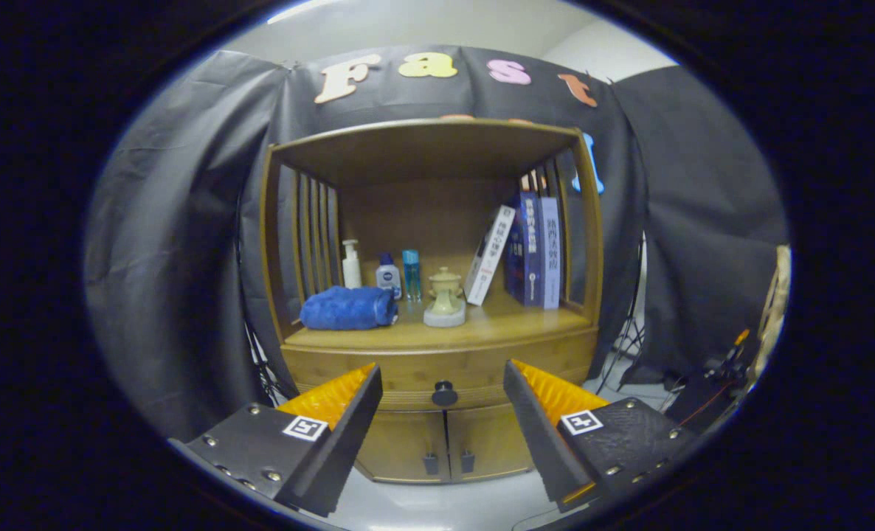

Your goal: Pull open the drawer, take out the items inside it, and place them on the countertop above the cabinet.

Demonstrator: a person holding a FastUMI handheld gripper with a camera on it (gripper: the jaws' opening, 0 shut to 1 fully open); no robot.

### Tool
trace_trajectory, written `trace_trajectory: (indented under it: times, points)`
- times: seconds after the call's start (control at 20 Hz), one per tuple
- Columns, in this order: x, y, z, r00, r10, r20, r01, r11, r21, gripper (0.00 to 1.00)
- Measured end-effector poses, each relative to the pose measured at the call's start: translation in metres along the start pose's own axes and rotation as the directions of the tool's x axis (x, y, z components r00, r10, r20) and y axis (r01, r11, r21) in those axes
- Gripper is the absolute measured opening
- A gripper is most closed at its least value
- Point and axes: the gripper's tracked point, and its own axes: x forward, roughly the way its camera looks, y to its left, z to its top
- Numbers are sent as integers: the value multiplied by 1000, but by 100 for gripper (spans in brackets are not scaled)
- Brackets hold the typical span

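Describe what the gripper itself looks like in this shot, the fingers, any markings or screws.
The gripper has two wedge-shaped fingers with ridged, sawtooth-textured inner pads. Each finger sits on a flat, matte mounting block dotted with small round silver screws. Each block carries a small square white tag printed with a black fiducial pattern. The fingers stand apart, open.

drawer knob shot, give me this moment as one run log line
phase: approach | gripper: open, empty | drawer knob: ahead, between fingers, untouched | drawer: closed | countertop: towel, bottles, books
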Motion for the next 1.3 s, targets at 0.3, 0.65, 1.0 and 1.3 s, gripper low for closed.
trace_trajectory:
  times: [0.3, 0.65, 1.0, 1.3]
  points:
    - [-52, 35, 66, 993, 87, 75, -88, 996, 4, 99]
    - [-89, 18, 91, 993, 95, 73, -88, 992, -88, 99]
    - [-91, -42, 114, 994, 9, 112, -11, 1000, 19, 99]
    - [-96, -43, 132, 989, 50, 139, -60, 996, 69, 99]
